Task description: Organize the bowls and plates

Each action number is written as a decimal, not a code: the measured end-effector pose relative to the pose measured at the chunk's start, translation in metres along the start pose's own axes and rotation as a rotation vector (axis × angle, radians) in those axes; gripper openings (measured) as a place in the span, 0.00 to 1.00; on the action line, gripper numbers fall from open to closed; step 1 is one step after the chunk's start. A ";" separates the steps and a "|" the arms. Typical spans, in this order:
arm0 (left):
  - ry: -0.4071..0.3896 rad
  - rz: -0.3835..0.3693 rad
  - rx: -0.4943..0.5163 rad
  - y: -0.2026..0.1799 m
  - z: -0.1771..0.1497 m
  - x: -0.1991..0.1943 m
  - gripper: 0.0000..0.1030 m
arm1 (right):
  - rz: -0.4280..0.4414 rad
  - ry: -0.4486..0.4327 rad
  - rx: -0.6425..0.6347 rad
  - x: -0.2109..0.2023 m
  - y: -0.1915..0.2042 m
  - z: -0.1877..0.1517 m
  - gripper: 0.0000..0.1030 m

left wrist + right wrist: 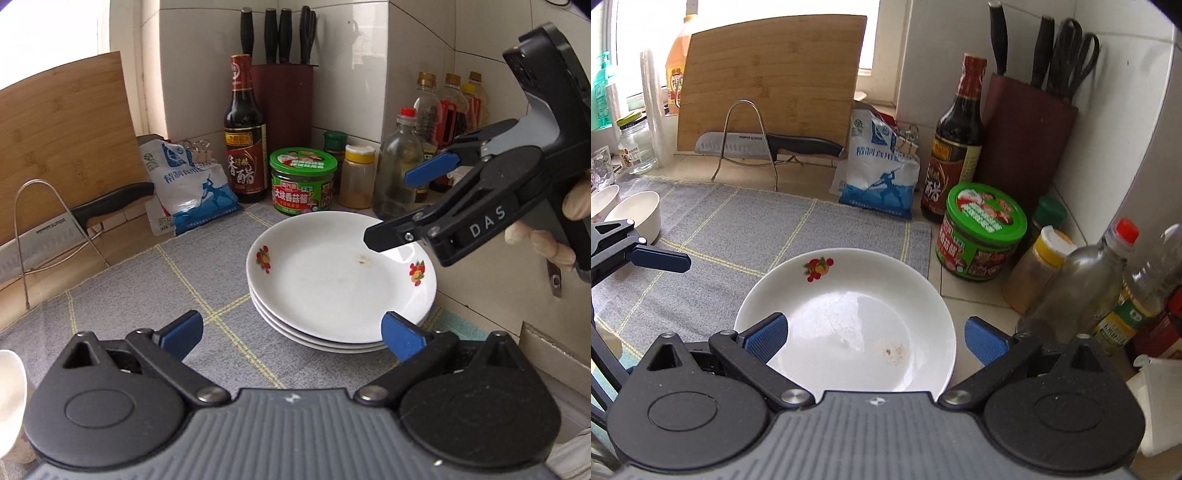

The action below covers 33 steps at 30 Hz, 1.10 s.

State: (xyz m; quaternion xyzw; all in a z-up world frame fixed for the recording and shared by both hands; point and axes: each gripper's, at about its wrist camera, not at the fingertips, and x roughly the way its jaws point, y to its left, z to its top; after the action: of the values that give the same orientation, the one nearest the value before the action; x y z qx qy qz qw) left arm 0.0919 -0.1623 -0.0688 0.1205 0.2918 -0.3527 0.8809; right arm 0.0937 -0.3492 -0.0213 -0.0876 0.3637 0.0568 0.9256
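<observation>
Above the plates [846, 325], right tongs [875, 338] wide, empty.

The left gripper [291, 334] is pointing forward and down, and its blue fingers [183, 334] are standing wide apart with nothing pressed between them. The right gripper [875, 338] is also tilting down, with its jaws spread wide and holding nothing. A gloved hand [554, 229] is gripping the handle of the right gripper from behind.

both wrist views look down, sharing the plates [341, 275].
</observation>
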 end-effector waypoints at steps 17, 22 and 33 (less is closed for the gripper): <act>0.017 0.221 -0.117 0.063 -0.042 -0.094 0.99 | 0.272 -0.078 -0.103 -0.012 0.110 -0.006 1.00; 0.080 0.257 -0.099 0.097 -0.061 -0.122 0.99 | 0.366 -0.064 -0.161 -0.007 0.160 -0.008 1.00; 0.230 0.388 -0.155 0.187 -0.101 -0.164 0.99 | 0.518 -0.057 -0.282 0.020 0.268 0.004 1.00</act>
State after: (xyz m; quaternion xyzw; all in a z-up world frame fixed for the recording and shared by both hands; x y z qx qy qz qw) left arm 0.0825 0.1049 -0.0505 0.1457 0.3878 -0.1375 0.8997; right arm 0.0659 -0.0856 -0.0647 -0.1177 0.3365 0.3435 0.8688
